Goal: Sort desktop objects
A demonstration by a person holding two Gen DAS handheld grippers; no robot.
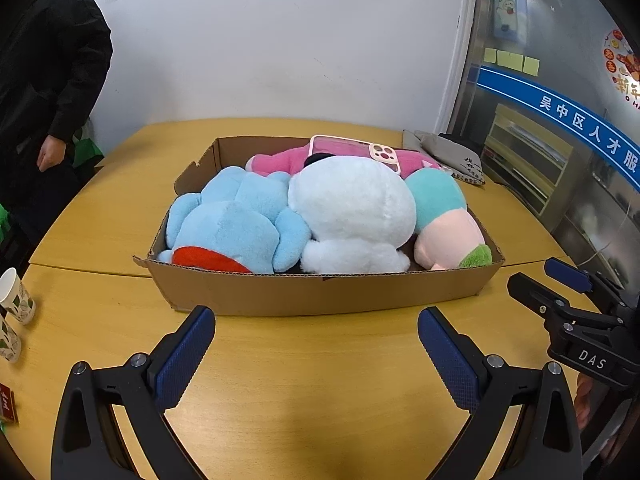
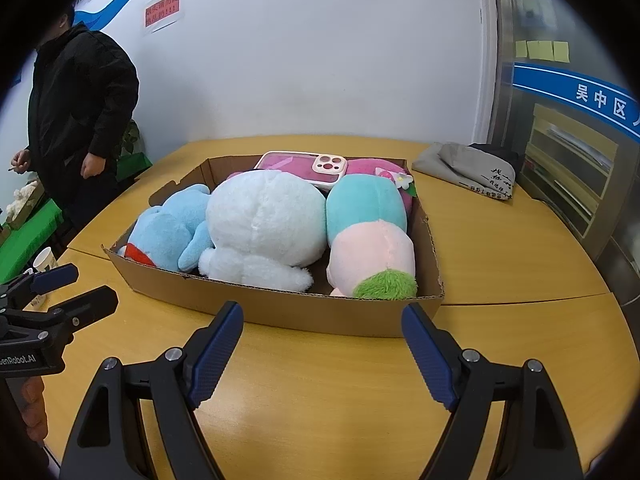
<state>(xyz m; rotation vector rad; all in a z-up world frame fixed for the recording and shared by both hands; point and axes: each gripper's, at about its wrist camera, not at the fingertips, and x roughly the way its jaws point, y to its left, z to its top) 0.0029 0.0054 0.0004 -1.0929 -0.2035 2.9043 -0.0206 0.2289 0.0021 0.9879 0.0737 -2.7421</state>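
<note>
- Holding my left tool (image 1: pixel 316 344) and right tool (image 2: pixel 322 340) wide apart, gripping nothing.
- Seeing soft toys (image 2: pixel 266 224) and phone (image 2: pixel 304 168) lying in the box (image 2: pixel 320 316); sorting is looking finished or just starting.

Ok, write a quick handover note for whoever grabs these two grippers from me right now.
Left hand-held gripper: open, empty, over the table in front of the cardboard box.
Right hand-held gripper: open, empty, same spot.
In the box: blue plush, white plush, teal-and-pink plush, pink plush at the back with a phone on top.
Left: whether more sorting is needed is unclear.
</note>
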